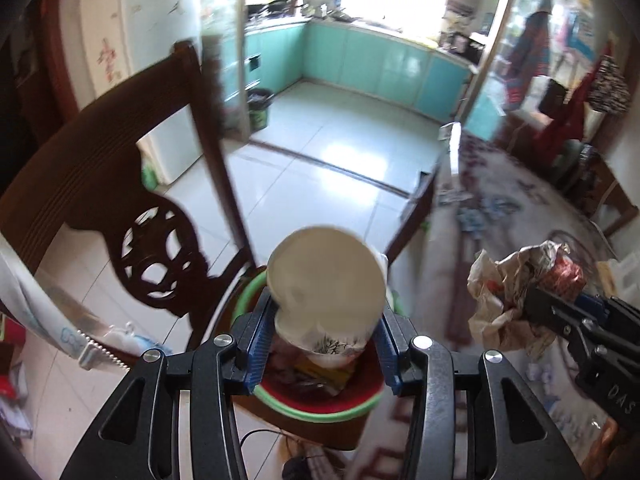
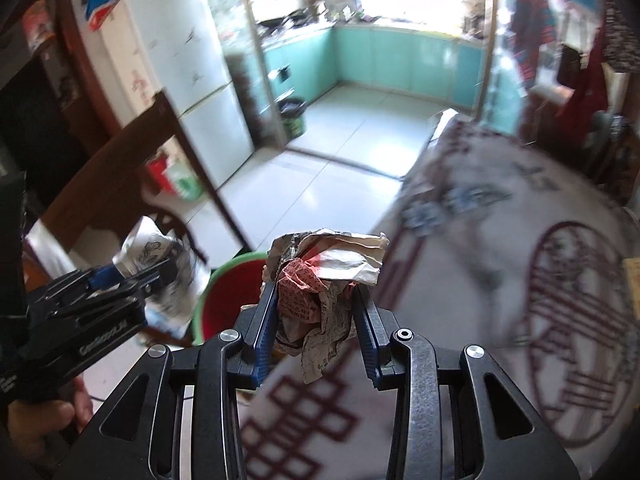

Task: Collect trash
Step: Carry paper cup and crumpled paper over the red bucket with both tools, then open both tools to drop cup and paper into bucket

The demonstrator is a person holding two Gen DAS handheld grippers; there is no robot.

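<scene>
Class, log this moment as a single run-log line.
left gripper: shut on paper cup over red bin | right gripper: shut on crumpled wrapper | release: not yet

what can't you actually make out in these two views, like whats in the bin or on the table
- Bin contents, left wrist view: the paper cup in the left tongs covers most of them.
- Table pattern, right wrist view: smeared by motion blur.
- Print on the crumpled wrapper in the right tongs: too small to read.
- Bin in the right wrist view: partly hidden behind the tongs.

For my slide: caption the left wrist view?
Left gripper holds a paper cup over the red bin.
</scene>
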